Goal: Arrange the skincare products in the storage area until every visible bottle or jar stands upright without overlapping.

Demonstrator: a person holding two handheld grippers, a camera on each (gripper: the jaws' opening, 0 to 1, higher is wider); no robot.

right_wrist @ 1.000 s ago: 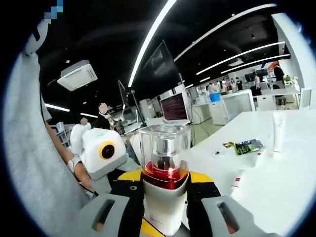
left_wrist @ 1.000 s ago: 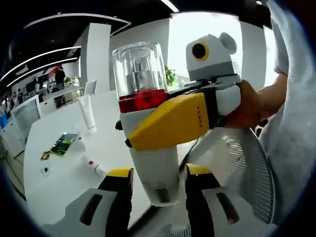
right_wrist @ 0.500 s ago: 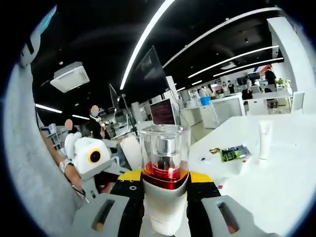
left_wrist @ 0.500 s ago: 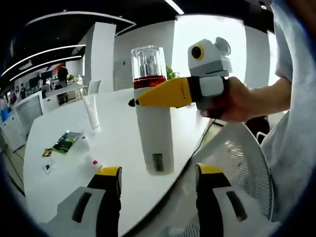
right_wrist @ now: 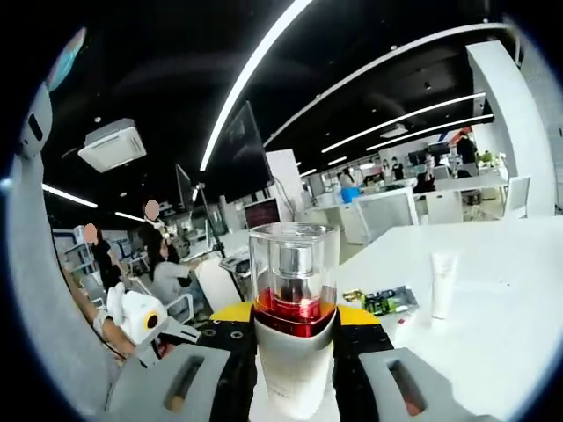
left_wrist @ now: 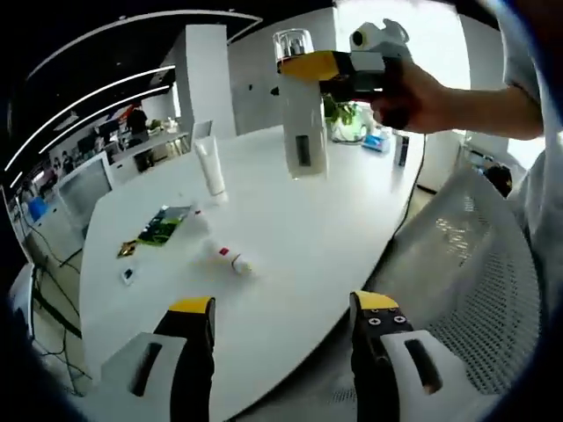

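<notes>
Your right gripper [right_wrist: 295, 352] is clamped on the white bottle [right_wrist: 295, 369], jaws pressed to either side just below its red collar, with the clear cap [right_wrist: 295, 259] standing above them. In the left gripper view the same bottle [left_wrist: 302, 132] hangs upright above the far part of the white table [left_wrist: 308, 255], not yet set down. Your left gripper [left_wrist: 281, 352] holds nothing, its jaws standing wide apart near the table's edge.

On the table a white tube [left_wrist: 209, 167] stands on its cap, a small white bottle with a red band [left_wrist: 230, 259] lies on its side, and a green packet [left_wrist: 161, 227] lies flat.

The held bottle looks rigid and smooth, likely slippery, its cap probably brittle; keep the grip on the body. The lying bottle seems light and apt to roll, though its outline is indistinct here; take it across its middle.
</notes>
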